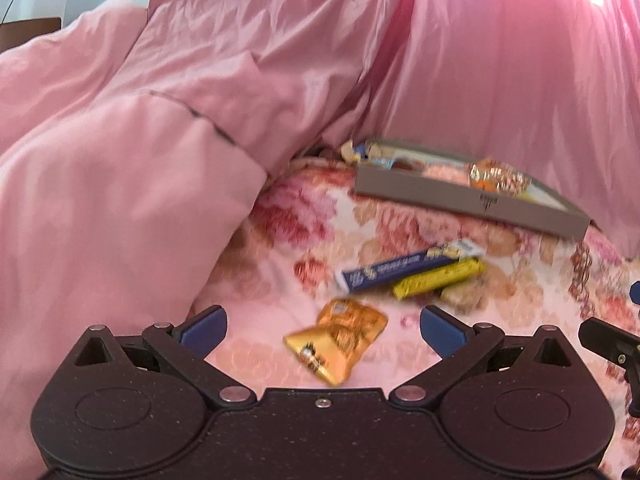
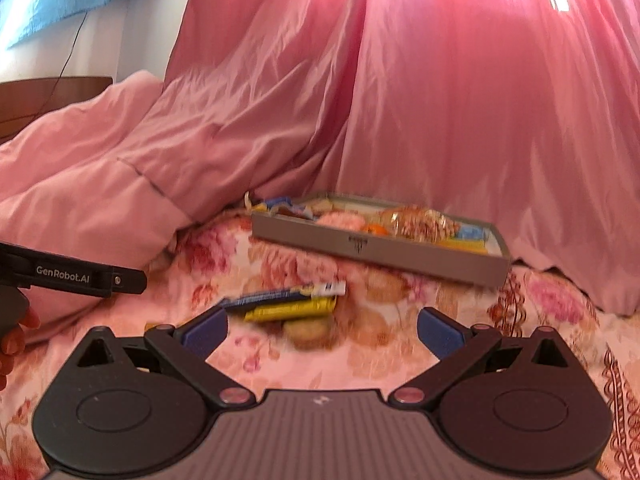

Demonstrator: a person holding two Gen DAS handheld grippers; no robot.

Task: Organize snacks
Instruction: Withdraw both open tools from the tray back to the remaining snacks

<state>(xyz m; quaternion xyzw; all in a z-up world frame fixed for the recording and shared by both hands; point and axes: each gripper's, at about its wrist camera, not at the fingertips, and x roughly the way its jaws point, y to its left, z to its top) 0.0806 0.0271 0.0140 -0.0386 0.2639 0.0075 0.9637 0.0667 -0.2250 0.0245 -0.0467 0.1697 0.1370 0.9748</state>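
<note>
Both hand-held grippers hovering wide open over snacks scattered on a floral bed

The left hand-held gripper [image 1: 322, 330] is gaping over an orange snack packet [image 1: 338, 338], gripping nothing; the right hand-held gripper [image 2: 320, 330] is also spread and empty, facing a blue bar [image 2: 286, 294] lying against a yellow bar [image 2: 292, 309], while the grey tray [image 2: 380, 246] holding more snacks is sitting farther back by the pink curtain [image 2: 460, 100]

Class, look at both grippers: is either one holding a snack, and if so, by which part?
Nothing is held. The left gripper and right gripper are both open and empty, above the snacks on the bed.
</note>
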